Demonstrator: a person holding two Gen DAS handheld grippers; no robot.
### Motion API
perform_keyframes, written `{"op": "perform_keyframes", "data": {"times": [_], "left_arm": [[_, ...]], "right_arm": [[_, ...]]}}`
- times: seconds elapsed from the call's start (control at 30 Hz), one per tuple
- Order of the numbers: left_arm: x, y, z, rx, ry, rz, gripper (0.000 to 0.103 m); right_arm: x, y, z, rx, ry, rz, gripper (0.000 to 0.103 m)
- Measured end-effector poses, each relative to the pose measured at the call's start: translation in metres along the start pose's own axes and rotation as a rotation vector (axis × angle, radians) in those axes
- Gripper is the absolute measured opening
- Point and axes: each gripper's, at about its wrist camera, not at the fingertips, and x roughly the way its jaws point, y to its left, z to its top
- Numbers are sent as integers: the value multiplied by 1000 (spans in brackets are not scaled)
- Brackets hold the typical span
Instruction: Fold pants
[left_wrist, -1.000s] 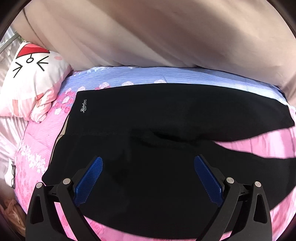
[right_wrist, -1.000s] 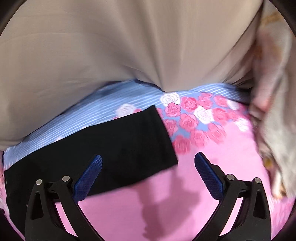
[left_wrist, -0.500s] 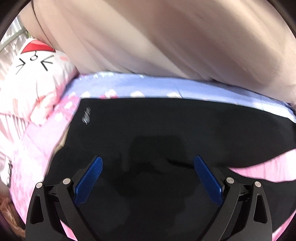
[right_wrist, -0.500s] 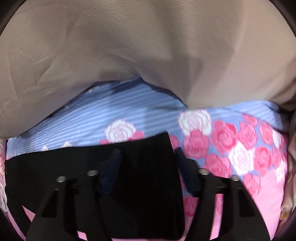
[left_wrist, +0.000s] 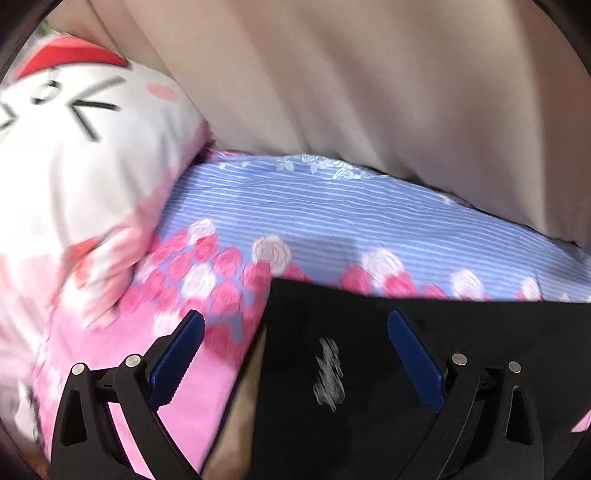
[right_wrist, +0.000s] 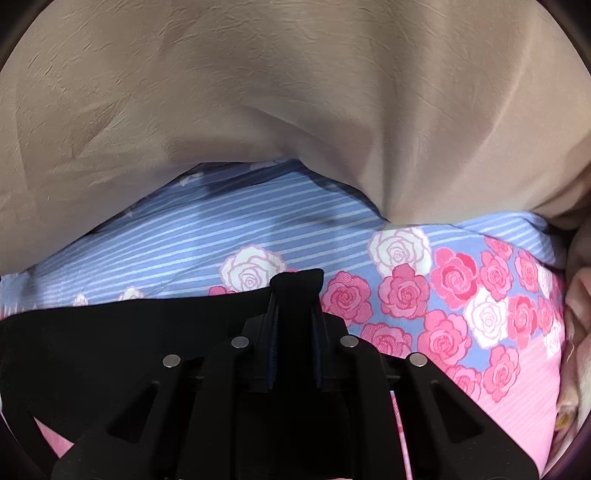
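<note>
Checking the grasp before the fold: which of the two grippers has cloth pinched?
The right gripper, shut on the black pants; the left gripper is open.

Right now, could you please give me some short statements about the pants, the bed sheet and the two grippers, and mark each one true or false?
1. The right gripper has its jaws closed on black pants fabric. True; they have just been closing.
2. The left gripper also pinches the pants. False: its jaws stand wide open over the corner with the white logo.
3. The bed sheet carries roses and blue stripes. True.
4. The pillow lies on the pants. False: it lies to the side, apart.
</note>
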Motion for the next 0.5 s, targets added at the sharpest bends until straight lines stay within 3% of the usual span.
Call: {"op": "perform_keyframes", "data": {"times": [0.1,0.13,0.2,0.27,0.4,0.5], "left_arm": [[43,9,10,24,106,-94,87],[56,9,9,38,138,-123,63],[62,11,10,34,127,-173,54],[60,9,13,55,124,-226,27],[39,-4,11,142,80,-228,22],[-4,10,11,101,-21,-316,22]], "right_arm": [[-1,8,-3,21,-15,-29,16],[-2,12,-5,32,-21,-38,17],[-1,28,-12,44,-36,-60,17],[-2,32,-15,62,-42,-75,17],[-14,35,-15,83,-71,-87,15],[-47,42,-13,67,-129,-65,13]]}}
